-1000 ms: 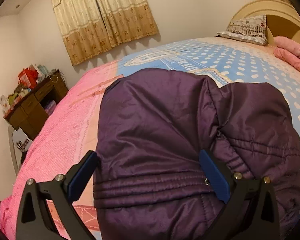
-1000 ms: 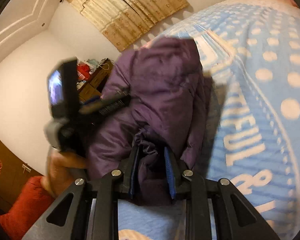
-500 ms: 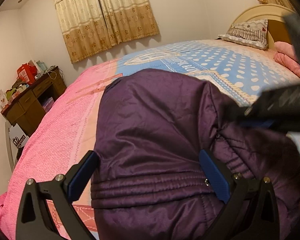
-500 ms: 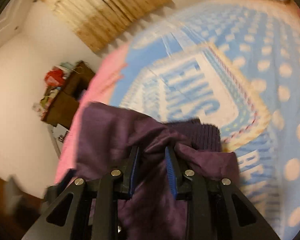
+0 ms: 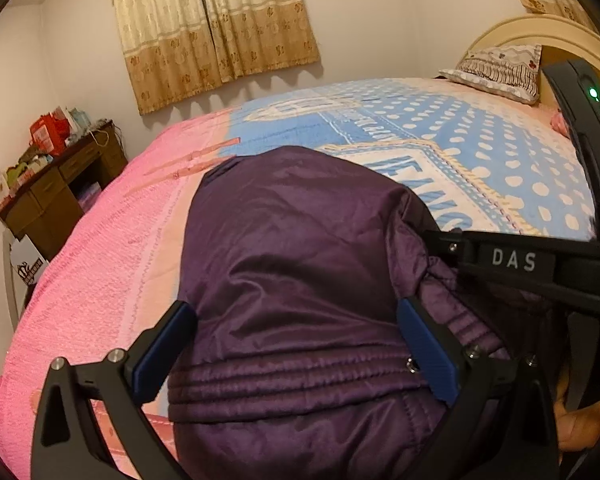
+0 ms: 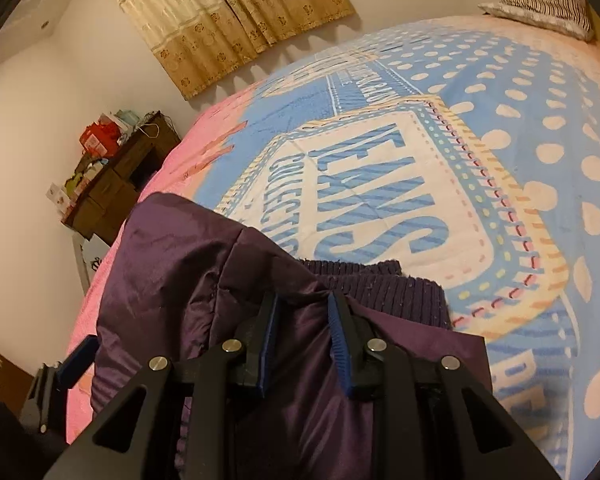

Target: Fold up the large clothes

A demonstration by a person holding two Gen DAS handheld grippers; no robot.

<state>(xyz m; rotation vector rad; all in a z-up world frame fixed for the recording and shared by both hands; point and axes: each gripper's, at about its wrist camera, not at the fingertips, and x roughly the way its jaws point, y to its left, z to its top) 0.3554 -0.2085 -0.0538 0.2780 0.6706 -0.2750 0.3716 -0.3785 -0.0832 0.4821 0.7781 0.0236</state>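
A purple jacket (image 5: 300, 280) and pillow (image 5: 500, 70) lie on the bed (image 5: 100, 280).

The left gripper (image 5: 296, 344) points downward with jaws spread wide; the right gripper (image 6: 302, 336) is pinched narrowly on purple jacket (image 6: 312, 392) fabric.

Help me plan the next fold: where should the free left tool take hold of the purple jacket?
Grip the stitched hem band of the purple jacket, coming from the near edge. It lies flat, firm and ridged right between the open left tool.
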